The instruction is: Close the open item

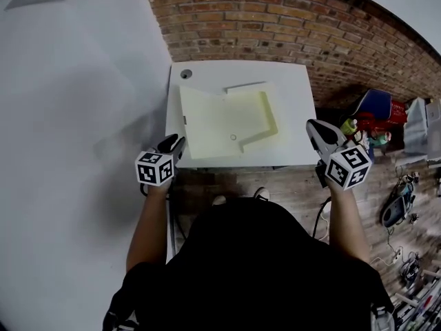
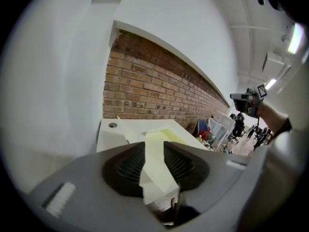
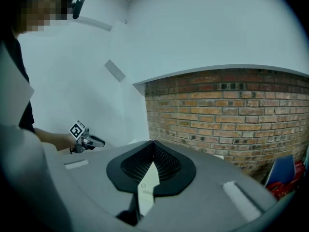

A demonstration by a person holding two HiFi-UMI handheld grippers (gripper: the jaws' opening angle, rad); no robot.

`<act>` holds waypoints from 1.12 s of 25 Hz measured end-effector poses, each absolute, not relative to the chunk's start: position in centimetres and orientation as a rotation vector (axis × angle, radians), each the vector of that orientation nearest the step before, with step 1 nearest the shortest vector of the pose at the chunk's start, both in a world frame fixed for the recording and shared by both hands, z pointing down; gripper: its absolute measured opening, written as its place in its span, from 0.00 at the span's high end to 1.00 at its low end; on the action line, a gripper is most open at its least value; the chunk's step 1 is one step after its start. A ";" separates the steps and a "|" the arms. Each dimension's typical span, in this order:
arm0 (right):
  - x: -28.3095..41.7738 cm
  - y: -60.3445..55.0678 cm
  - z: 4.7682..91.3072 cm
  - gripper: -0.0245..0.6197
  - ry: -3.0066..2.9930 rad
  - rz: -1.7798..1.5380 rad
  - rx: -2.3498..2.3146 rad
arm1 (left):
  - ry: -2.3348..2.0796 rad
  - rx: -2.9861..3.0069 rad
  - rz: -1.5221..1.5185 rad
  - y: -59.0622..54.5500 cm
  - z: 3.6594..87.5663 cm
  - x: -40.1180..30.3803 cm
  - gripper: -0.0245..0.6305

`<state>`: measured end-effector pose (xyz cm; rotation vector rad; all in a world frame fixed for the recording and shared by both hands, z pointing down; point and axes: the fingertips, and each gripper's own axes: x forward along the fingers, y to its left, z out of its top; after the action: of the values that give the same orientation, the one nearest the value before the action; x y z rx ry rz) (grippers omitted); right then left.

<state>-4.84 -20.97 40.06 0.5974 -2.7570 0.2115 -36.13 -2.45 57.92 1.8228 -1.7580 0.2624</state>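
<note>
The pale yellow box lies open on the white table, at twelve o'clock from the person and in front of the brick wall. The left gripper hovers at the box's seven o'clock, its jaws a narrow gap apart with nothing gripped. The right gripper hangs at the box's four o'clock, its jaws closed together and empty

Figure: We recorded a white tabletop set against a brick wall, with a round grey cable port near its far left corner. Directly on it lay a pale yellow box, opened flat and covering much of the surface.
</note>
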 end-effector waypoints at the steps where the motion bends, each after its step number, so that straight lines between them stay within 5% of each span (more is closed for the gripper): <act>1: -4.8 -21.1 40.3 0.96 -2.753 0.214 0.594 | -1.750 1.814 0.271 -2.5 58.5 -36.0 0.84; 28: -4.5 -22.5 42.7 0.96 -2.705 0.230 0.511 | -1.637 1.647 0.369 -2.6 67.5 -33.1 0.65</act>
<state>-4.52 -22.53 42.73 0.5110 -2.7046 0.2304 -33.09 -2.60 67.51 1.6474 -1.6371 0.3691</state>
